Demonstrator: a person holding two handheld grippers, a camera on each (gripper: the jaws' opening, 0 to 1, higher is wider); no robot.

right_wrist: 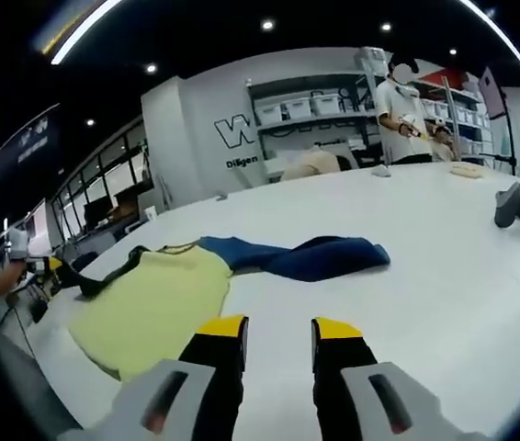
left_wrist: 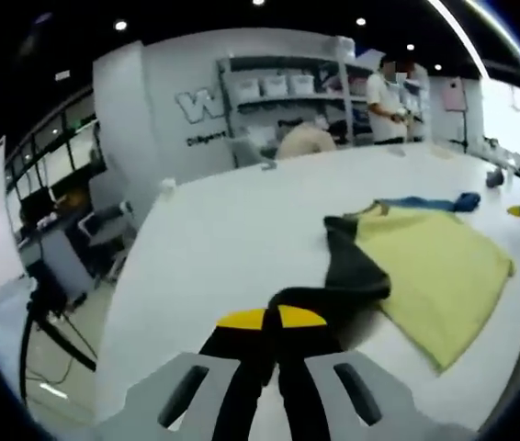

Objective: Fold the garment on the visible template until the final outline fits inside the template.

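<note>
The garment lies on the white table [left_wrist: 232, 239]: a yellow-green body [left_wrist: 439, 266] with a black sleeve [left_wrist: 352, 266] and a blue sleeve [left_wrist: 435, 202]. My left gripper [left_wrist: 272, 319] is shut on the end of the black sleeve near the table's edge. In the right gripper view the yellow-green body [right_wrist: 154, 303] lies to the left, and the blue sleeve [right_wrist: 306, 257] stretches out ahead. My right gripper [right_wrist: 278, 329] is open above the bare table, just right of the body, with nothing between its fingers. The left gripper [right_wrist: 53, 266] shows at the far left by the black sleeve [right_wrist: 104, 274].
A dark curved object [right_wrist: 517, 204] rests on the table at the right. A person [right_wrist: 398, 110] stands behind the far edge by storage shelves [right_wrist: 306, 110]. The table's left edge [left_wrist: 141, 276] drops to the floor beside chairs and desks.
</note>
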